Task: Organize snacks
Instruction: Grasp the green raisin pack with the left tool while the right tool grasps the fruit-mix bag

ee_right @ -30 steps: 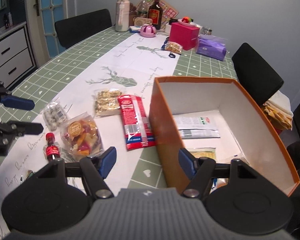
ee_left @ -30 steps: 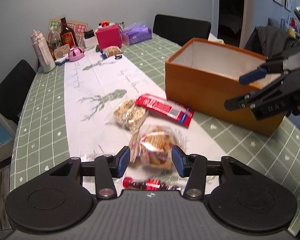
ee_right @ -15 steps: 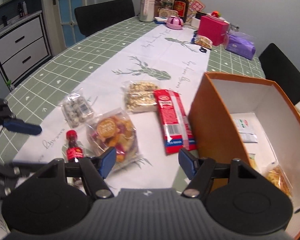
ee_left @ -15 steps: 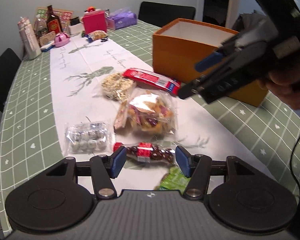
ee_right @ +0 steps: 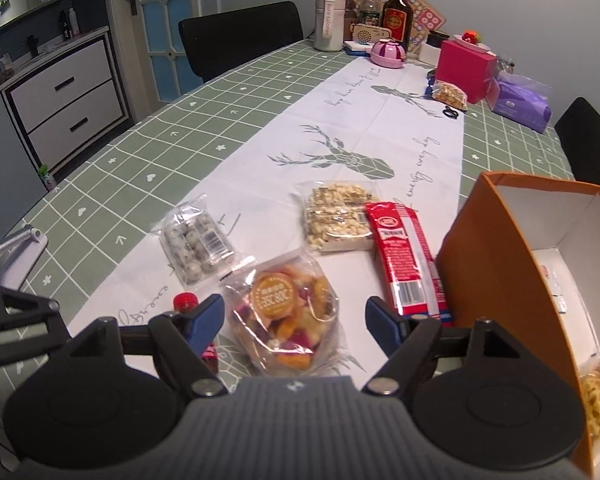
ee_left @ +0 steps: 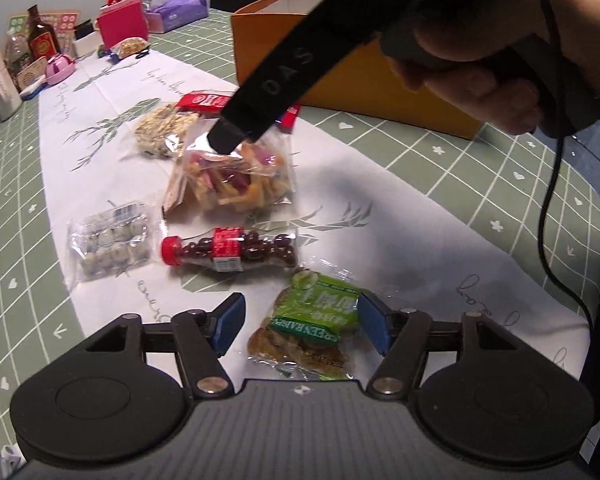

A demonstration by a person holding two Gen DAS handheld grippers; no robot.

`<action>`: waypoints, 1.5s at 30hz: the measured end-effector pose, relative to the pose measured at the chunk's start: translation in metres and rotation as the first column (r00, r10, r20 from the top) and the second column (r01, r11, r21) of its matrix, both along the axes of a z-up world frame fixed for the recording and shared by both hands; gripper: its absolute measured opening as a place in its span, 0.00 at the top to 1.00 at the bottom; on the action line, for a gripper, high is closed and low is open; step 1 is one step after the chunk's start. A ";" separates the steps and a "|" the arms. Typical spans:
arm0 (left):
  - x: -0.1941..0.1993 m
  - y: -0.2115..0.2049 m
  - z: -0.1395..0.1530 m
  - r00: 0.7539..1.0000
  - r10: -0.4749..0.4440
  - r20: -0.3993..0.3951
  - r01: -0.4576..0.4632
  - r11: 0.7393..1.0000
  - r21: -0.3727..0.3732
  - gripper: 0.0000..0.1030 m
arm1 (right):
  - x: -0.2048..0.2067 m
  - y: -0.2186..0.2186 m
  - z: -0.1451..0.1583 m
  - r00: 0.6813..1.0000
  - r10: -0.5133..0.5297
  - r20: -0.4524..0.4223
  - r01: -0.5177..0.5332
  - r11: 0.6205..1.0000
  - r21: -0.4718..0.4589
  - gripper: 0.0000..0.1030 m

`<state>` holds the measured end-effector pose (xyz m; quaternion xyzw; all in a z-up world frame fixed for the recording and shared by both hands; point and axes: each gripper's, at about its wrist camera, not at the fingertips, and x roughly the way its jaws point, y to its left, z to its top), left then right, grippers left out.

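Observation:
My left gripper (ee_left: 300,324) is open, its jaws on either side of a green snack packet (ee_left: 312,328) lying on the white runner. My right gripper (ee_right: 294,316) is open over a clear bag of mixed chips (ee_right: 288,316), which also shows in the left wrist view (ee_left: 236,178) under the right gripper's finger (ee_left: 236,136). A small red-capped bottle of dark candies (ee_left: 228,250), a bag of pale balls (ee_left: 110,246), a nut bag (ee_right: 338,216) and a red packet (ee_right: 406,258) lie nearby. The orange box (ee_right: 496,264) stands at right with snacks inside.
The far table end holds a pink box (ee_right: 466,64), a purple tissue pack (ee_right: 520,100), bottles (ee_right: 396,12) and a white flask (ee_right: 330,8). Black chairs (ee_right: 240,36) stand around the green checked table. A drawer cabinet (ee_right: 64,96) is at the left.
My left gripper has pulled back toward the near table end, so the green packet now lies between its jaws. My right gripper has moved left from the box to above the chips bag.

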<state>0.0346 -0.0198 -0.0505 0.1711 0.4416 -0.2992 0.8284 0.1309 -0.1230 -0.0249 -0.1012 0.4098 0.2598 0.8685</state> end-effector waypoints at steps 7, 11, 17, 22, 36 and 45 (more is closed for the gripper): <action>0.001 -0.007 -0.016 0.998 -0.039 -0.051 0.041 0.998 0.046 0.22 | 0.012 0.003 -0.014 0.999 -0.004 -0.034 0.005 1.000 0.010 0.25; 0.004 -0.005 -0.020 0.997 -0.026 -0.068 0.029 0.999 0.040 0.19 | 0.017 0.006 -0.024 0.999 -0.003 -0.051 0.004 1.000 0.009 0.25; 0.013 -0.006 -0.025 0.995 -0.012 -0.095 0.015 0.999 0.029 0.18 | 0.023 0.012 -0.033 0.998 0.015 -0.068 -0.013 1.000 0.028 0.25; 0.012 -0.010 -0.025 0.997 -0.019 -0.081 0.021 0.999 0.034 0.18 | 0.025 0.019 -0.040 0.997 0.038 -0.073 -0.038 0.999 0.004 0.24; 0.014 -0.017 -0.024 0.996 -0.032 -0.085 0.035 0.999 0.032 0.27 | 0.027 0.025 -0.056 0.995 0.058 -0.081 -0.062 0.996 -0.057 0.24; 0.014 -0.015 -0.019 0.996 -0.032 -0.089 0.034 0.999 0.031 0.39 | 0.027 0.021 -0.052 0.993 0.067 -0.096 -0.072 0.996 -0.053 0.31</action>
